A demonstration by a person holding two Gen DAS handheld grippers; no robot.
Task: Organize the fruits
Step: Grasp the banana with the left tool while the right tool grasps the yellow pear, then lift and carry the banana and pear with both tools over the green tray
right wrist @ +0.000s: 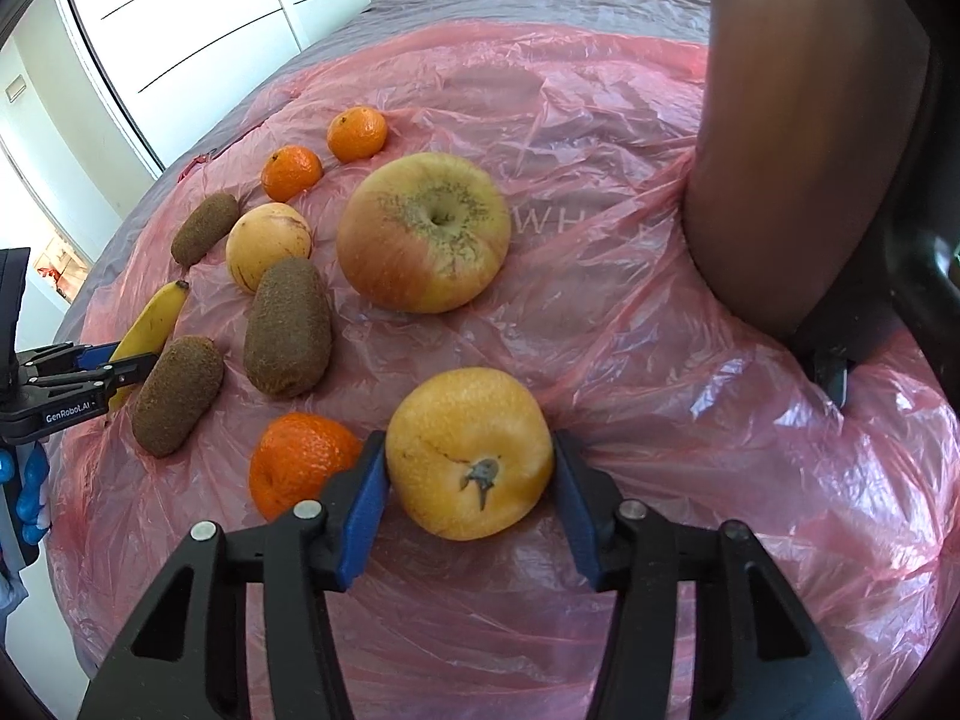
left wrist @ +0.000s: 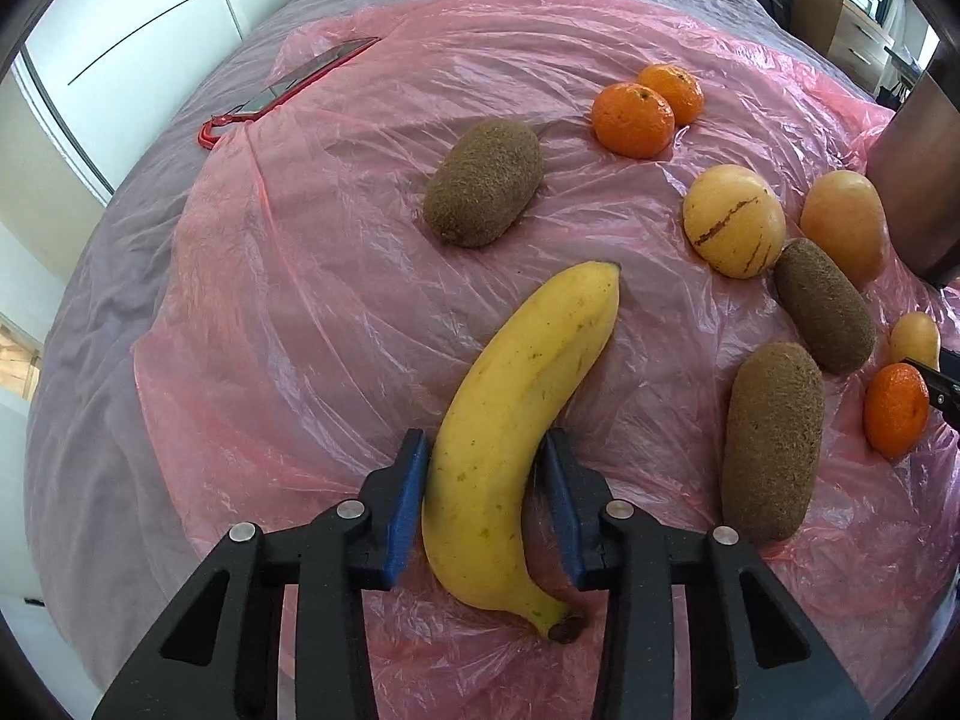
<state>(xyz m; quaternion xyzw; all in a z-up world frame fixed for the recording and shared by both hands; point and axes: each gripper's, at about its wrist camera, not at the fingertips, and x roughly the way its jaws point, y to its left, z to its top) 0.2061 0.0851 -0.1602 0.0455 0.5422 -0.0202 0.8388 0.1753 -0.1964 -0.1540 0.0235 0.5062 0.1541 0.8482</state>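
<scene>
- My left gripper (left wrist: 486, 495) is closed on the banana (left wrist: 516, 420), its blue pads pressed to both sides of the fruit near the stem end. The banana lies on the pink plastic sheet (left wrist: 300, 300), tip pointing away from me.
- My right gripper (right wrist: 471, 495) is closed on a round yellow fruit (right wrist: 471, 450), stalk end facing the camera, pads touching its left and right flanks. It also rests on the sheet.
- Just left of that yellow fruit, touching my left pad or nearly so, sits a tangerine (right wrist: 300, 456).
- Farther out are three kiwis: two close together (right wrist: 288, 330) (right wrist: 177, 393) and one farther off (right wrist: 204, 227).
- Beyond them lie a pale striped fruit (right wrist: 268, 243), a large apple (right wrist: 423, 231) and two more tangerines (right wrist: 291, 173) (right wrist: 357, 133) side by side at the far end.
- Progress, as I judge it: early. Both grips look secure, but neither fruit has left the sheet, and like fruits are only loosely near each other. Nearly all the sorting is left. No bowl or tray shows in either view.
- Only the left view shows a red-edged object (left wrist: 288, 84) at the sheet's far left corner; I cannot tell what it is.
- Only the right view shows the apple in full, faint lettering on the sheet, and my left gripper from the side, gripping the banana.
- A person's bare leg (right wrist: 798, 150) rests at the sheet's right edge.
</scene>
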